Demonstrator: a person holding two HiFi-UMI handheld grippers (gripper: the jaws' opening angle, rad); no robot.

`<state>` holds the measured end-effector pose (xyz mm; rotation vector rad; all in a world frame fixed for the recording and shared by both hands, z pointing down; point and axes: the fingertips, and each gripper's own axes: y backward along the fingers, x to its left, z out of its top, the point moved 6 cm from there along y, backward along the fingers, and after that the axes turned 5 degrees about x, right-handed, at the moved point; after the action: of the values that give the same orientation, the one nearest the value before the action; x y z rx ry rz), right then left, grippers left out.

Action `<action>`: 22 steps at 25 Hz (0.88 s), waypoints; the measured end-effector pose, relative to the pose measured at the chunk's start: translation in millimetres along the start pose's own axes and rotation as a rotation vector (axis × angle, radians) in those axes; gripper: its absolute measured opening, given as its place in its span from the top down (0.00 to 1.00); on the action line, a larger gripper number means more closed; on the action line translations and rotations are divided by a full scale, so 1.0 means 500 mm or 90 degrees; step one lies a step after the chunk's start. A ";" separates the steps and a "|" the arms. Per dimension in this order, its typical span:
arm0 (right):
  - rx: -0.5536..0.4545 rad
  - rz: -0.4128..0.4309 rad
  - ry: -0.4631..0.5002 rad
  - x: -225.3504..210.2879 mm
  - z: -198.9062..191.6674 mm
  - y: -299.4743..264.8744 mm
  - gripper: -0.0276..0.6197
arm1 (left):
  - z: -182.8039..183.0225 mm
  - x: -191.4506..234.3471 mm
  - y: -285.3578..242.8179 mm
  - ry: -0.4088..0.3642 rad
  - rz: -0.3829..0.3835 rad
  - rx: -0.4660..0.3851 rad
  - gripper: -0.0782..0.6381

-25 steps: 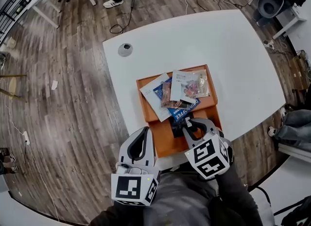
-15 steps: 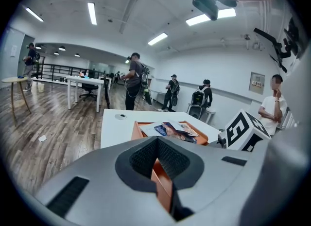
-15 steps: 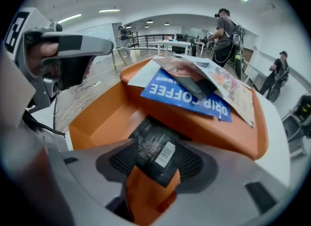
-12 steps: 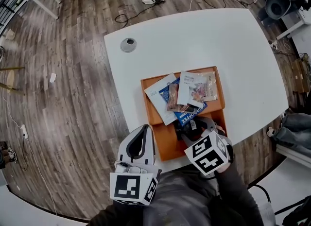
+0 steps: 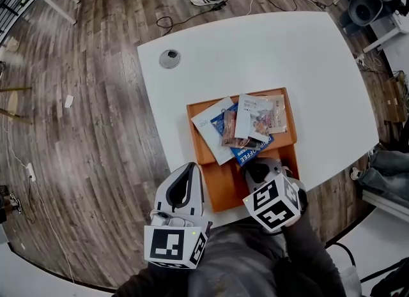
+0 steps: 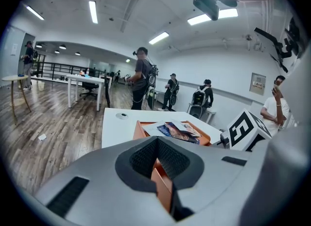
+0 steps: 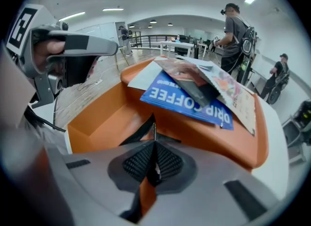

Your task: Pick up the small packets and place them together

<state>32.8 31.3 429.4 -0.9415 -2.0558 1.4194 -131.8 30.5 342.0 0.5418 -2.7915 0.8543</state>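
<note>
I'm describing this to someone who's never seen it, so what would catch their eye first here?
An orange tray sits near the white table's front edge, with a heap of packets at its far end, a blue drip-coffee packet on show. Down in the tray's near compartment, the right gripper has jaws that have just closed on a thin dark packet.

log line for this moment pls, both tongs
right tongs: just closed, shut on dark packet over tray | left tongs: shut, empty, beside tray | other packets: piled at tray's far end
</note>
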 end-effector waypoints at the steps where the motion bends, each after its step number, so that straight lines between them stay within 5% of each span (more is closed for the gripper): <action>1: -0.001 -0.002 0.004 0.004 0.001 0.005 0.94 | 0.001 -0.001 0.003 -0.001 0.000 -0.003 0.90; 14: -0.085 -0.017 0.024 0.074 0.010 0.112 0.94 | -0.002 -0.047 0.062 -0.029 -0.029 -0.039 0.90; 22: -0.147 -0.058 0.009 0.046 0.025 0.196 0.94 | 0.051 -0.093 0.069 -0.059 -0.060 -0.077 0.90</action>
<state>35.8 63.4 333.3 -0.9312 -2.2572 1.1437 -103.9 56.4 291.3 0.7026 -2.8506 0.6533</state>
